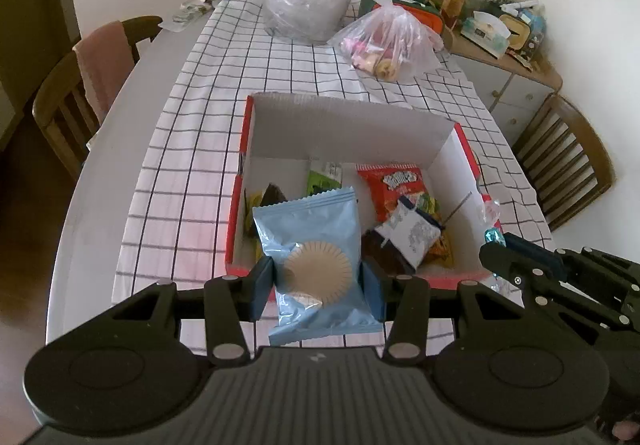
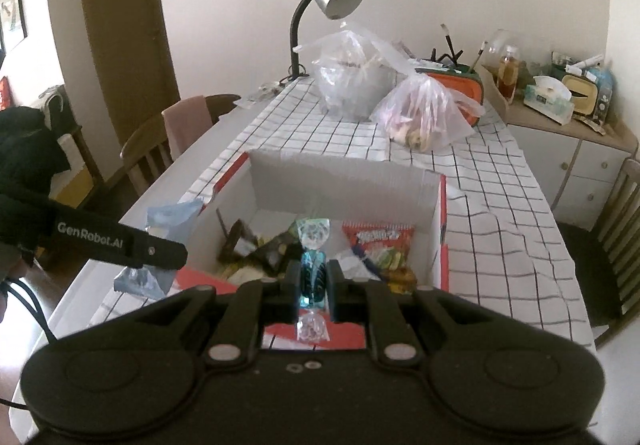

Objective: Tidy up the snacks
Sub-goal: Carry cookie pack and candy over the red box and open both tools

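Left wrist view: left gripper (image 1: 318,277) clamps blue biscuit packet (image 1: 316,265) over near edge of red box (image 1: 466,149). Slick film may slip.

Right wrist view: right gripper (image 2: 313,281) pinches teal candy (image 2: 313,273) above box's near wall; early release drops it outside.

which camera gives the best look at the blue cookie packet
The left wrist view: the blue packet fills the centre, clamped between the left gripper pads, cookie picture facing the lens. The right wrist view shows only its crumpled ends behind that gripper's finger.
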`<state>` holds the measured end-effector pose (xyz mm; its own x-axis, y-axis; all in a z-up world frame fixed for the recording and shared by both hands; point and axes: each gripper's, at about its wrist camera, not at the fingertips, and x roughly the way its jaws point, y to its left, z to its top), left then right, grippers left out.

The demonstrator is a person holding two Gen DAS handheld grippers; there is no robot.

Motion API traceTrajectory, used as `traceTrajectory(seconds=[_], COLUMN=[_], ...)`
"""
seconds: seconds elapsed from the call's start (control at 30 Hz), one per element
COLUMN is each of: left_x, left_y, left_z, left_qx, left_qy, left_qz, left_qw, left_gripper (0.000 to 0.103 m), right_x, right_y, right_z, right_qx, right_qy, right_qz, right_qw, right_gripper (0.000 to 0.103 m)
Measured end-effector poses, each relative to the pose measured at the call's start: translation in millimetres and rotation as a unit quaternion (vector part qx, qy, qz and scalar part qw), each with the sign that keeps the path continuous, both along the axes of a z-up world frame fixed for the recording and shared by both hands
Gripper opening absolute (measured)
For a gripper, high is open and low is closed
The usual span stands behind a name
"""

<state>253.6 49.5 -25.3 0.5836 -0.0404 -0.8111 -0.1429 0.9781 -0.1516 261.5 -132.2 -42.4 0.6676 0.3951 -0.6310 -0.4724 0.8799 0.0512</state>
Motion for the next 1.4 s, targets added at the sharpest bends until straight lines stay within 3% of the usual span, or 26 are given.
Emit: traceTrajectory(seconds=[0.57, 0.93, 1.27, 1.4], left_x=[80, 105, 105, 100], left_y=[6, 4, 2, 2], left_z=[-47, -80, -83, -79], left_qx=[0.010, 0.023, 0.032, 0.026], left_qy=[0.080, 0.123, 0.113, 0.103], left_qz=[-0.002, -0.007, -0.016, -0.017], left_qw=[0.9967, 0.9922, 0.9929, 0.9942], left_gripper=[0.047, 0.047, 0.050, 0.055], right_x=[78, 107, 107, 102], right_y=[11, 16, 16, 16], right_z=[-36, -69, -76, -73], right_qx=[-0.015, -0.035, -0.033, -0.032], right_qy=[0.064, 0.108, 0.117, 0.111], right_qz=[-0.022, -0.023, -0.020, -0.017], right_qw=[0.998, 0.993, 0.992, 0.993], right_gripper=[0.011, 0.011, 0.025, 0.036])
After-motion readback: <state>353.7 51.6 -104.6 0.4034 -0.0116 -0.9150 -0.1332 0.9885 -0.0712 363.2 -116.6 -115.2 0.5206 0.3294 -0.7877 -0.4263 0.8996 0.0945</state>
